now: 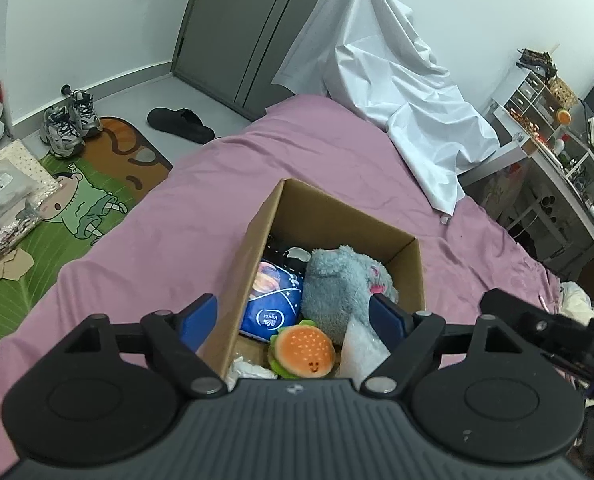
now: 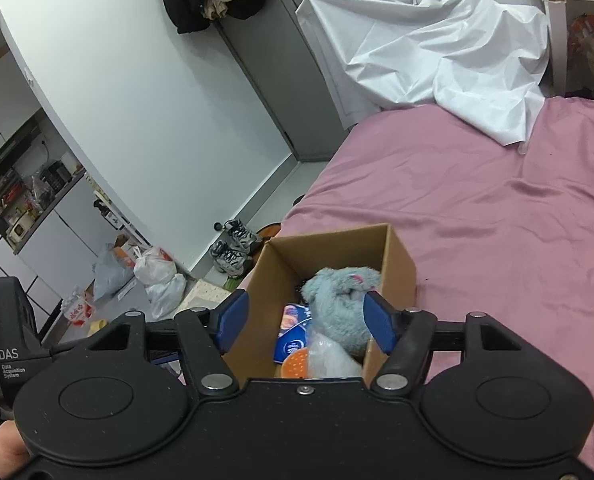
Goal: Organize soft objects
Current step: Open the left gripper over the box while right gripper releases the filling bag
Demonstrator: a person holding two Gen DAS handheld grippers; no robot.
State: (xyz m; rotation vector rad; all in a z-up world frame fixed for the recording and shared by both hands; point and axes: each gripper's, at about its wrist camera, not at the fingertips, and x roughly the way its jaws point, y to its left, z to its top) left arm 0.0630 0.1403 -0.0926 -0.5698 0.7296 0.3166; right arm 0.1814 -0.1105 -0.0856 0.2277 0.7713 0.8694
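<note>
Resting on the pink bedsheet was an open cardboard box, and both grippers hung above its near end, each pointing down into it. Inside lay a grey plush toy, slumped against the right-hand wall of the box with a patch of pink showing near its top. Left of it lay a blue packet with a round logo, and in front of the packet sat a small burger plush, orange-topped with a little smiling face, touching the grey toy's lower edge. A clear plastic bag was tucked in the near right corner beside the burger.

The left gripper was spread wide, its blue pads straddling the box's left wall on one side and reaching the grey toy's flank on the other; nothing was gripped between them. The right gripper was likewise released, its pads apart over the box, the right one just beside the grey toy without pinching it.

Beyond the box a crumpled white sheet draped over the far end of the bed. On the floor to the left stood a pair of sneakers, a black slipper and a cartoon rug.
</note>
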